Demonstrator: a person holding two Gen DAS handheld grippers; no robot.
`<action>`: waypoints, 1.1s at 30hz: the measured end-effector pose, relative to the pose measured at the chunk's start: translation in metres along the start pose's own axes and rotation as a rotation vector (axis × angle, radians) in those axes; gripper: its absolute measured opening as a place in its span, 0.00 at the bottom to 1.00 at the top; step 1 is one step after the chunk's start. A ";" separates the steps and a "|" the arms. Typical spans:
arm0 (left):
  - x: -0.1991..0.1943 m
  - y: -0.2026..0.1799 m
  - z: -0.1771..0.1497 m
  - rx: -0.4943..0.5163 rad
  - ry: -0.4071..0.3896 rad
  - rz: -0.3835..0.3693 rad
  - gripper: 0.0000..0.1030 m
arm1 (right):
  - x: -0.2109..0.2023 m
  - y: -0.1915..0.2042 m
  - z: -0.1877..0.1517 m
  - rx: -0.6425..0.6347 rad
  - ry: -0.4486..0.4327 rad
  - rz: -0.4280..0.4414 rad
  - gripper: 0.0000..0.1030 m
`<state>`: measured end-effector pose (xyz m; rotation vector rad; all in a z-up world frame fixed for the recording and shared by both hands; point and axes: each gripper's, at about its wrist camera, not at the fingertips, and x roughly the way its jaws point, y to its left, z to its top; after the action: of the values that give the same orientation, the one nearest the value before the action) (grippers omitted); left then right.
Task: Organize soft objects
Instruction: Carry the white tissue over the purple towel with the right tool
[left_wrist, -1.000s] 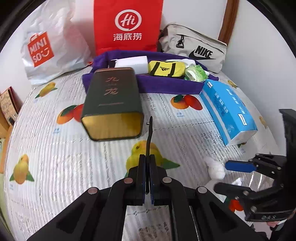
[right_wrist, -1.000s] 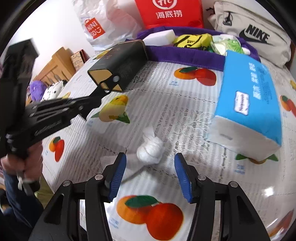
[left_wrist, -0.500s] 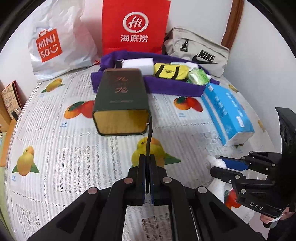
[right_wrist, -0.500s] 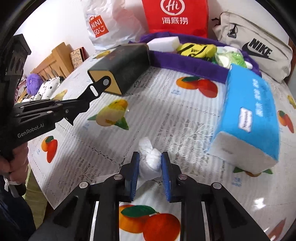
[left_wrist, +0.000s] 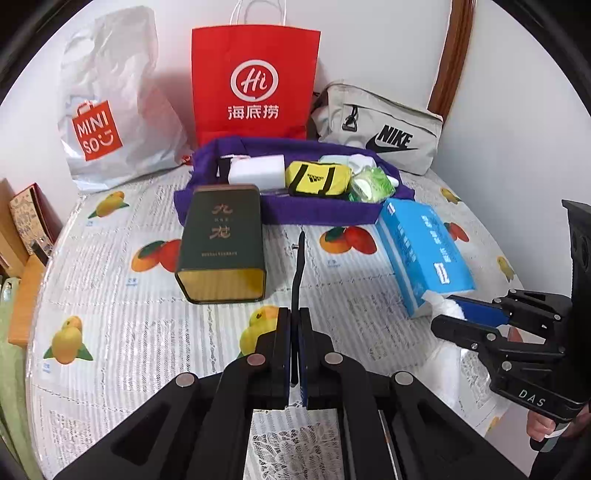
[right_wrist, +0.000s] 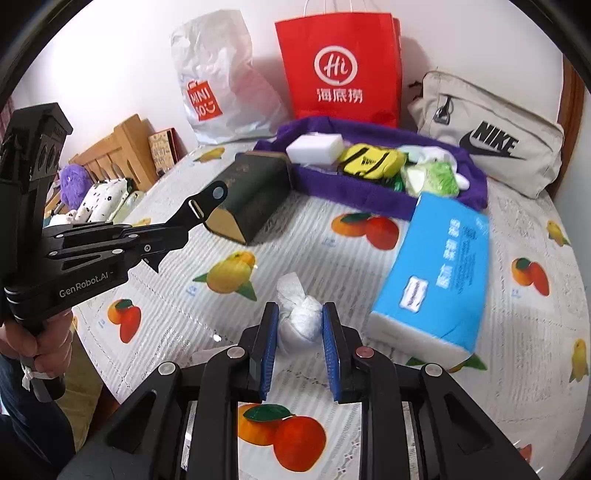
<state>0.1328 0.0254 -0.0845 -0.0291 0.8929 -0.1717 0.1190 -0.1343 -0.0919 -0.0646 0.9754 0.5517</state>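
The right gripper (right_wrist: 297, 332) is clamping a small white knotted bundle (right_wrist: 298, 317), its blue pads (right_wrist: 268, 343) pressing against the bundle's two sides while the twisted knot is poking out ahead of the fingertips toward the far end of the table. From the right wrist view the bundle is sitting between the fingers above the fruit-print tablecloth (right_wrist: 332, 251); whether it is touching the cloth cannot be told. The blue tissue pack (right_wrist: 439, 273) is lying just beside the bundle on its right, and from the left wrist view the bundle (left_wrist: 445, 306) is showing at the near corner of that pack (left_wrist: 424, 254), held at the tip of the right gripper (left_wrist: 461, 314). The left gripper (left_wrist: 295, 354) is hovering over the middle of the table with its fingers pressed together and nothing soft between them, a thin black part sticking forward from the closed pads. Ahead of it a dark green tin (left_wrist: 221, 243) is lying on its side, and behind that a purple fabric tray (left_wrist: 317, 212) is holding a white sponge block (left_wrist: 256, 171), a yellow pouch (left_wrist: 317, 179) and a green packet (left_wrist: 371, 184), well apart from the held bundle.
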 end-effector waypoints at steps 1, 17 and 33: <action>-0.003 -0.001 0.002 0.001 -0.004 0.002 0.04 | -0.002 -0.001 0.002 -0.002 -0.005 0.002 0.23; -0.001 -0.005 0.034 -0.024 -0.018 0.027 0.04 | -0.016 -0.034 0.037 0.007 -0.067 -0.010 0.23; 0.022 0.013 0.083 -0.037 -0.020 0.028 0.04 | 0.006 -0.070 0.094 0.030 -0.085 -0.039 0.23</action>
<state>0.2127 0.0310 -0.0509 -0.0528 0.8759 -0.1281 0.2265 -0.1649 -0.0562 -0.0330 0.8972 0.4997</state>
